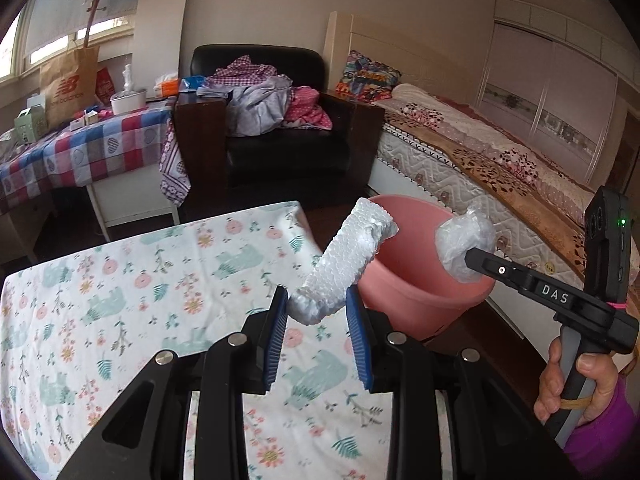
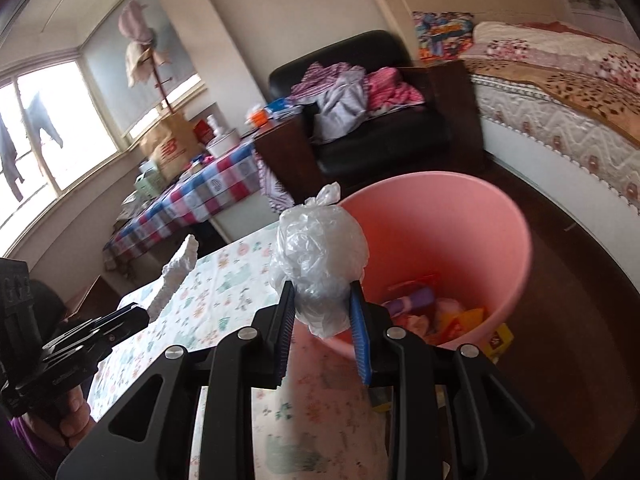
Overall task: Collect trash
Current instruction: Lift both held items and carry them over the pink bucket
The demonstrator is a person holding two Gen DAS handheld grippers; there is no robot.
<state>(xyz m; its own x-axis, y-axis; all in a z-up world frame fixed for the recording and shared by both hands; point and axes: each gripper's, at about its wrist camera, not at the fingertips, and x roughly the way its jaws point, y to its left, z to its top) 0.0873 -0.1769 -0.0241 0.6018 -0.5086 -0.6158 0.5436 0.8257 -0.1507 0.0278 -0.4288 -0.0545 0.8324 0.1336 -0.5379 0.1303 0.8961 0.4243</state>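
both grippers loaded, heading for the pink bucket [image 2: 516, 248]

left gripper [image 1: 317, 312] pinched a styrofoam strip [image 1: 344, 264], right gripper [image 2: 322, 312] squeezed a knotted plastic bag [image 2: 318, 252]; best to clear the rim at frame center before letting go.

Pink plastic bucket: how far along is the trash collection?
Done: the pink plastic bucket already holds colourful wrappers. In hand: the left gripper grips a white foam strip, the right gripper a knotted clear plastic bag. Left: dropping both in.

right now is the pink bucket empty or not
Not empty: the right wrist view shows colourful wrappers lying at the bottom of the pink bucket.
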